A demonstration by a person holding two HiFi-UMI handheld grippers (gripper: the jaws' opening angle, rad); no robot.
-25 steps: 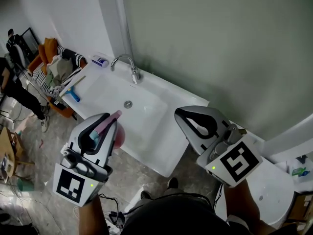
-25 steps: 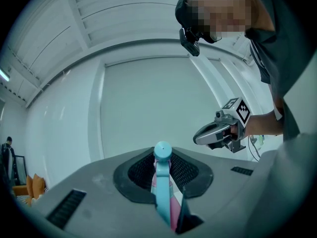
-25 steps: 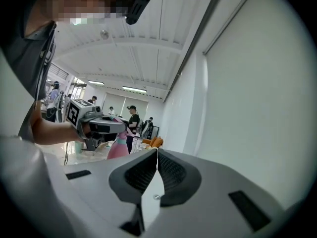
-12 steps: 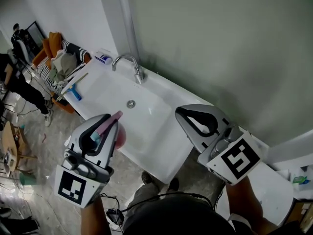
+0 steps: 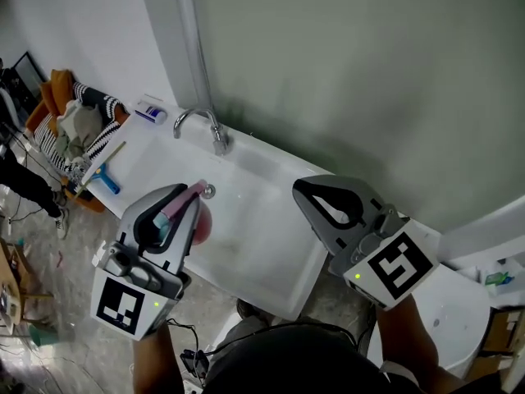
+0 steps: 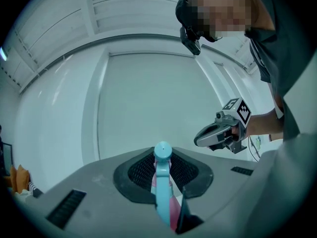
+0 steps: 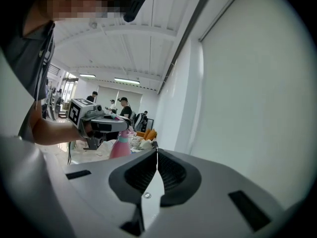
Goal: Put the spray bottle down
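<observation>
The spray bottle, pink in the body with a pale blue head, is off the surface and clamped in the left tongs. In the left gripper view both jaws press its neck, and the blue head stands up between them. From the head view it hangs over the front part of the white sink, just on the near side of the drain; how high above the basin it is cannot be judged. No label or print can be made out on the bottle. The right tongs hover over the right end of the sink, jaws closed tip to tip with nothing between them, as the right gripper view shows. Each of the tongs carries a cube with black-and-white square markers, patterns only, no letters. At the back rim of the sink stands a chrome faucet, its spout curving towards the left end. On the tabletop left of the basin lies a squeegee with a blue handle. At the back left corner sits a small blue-and-white pack whose print is too small to read. Beyond the left end of the sink, a heap of striped and plain clothes rests on an orange seat.
</observation>
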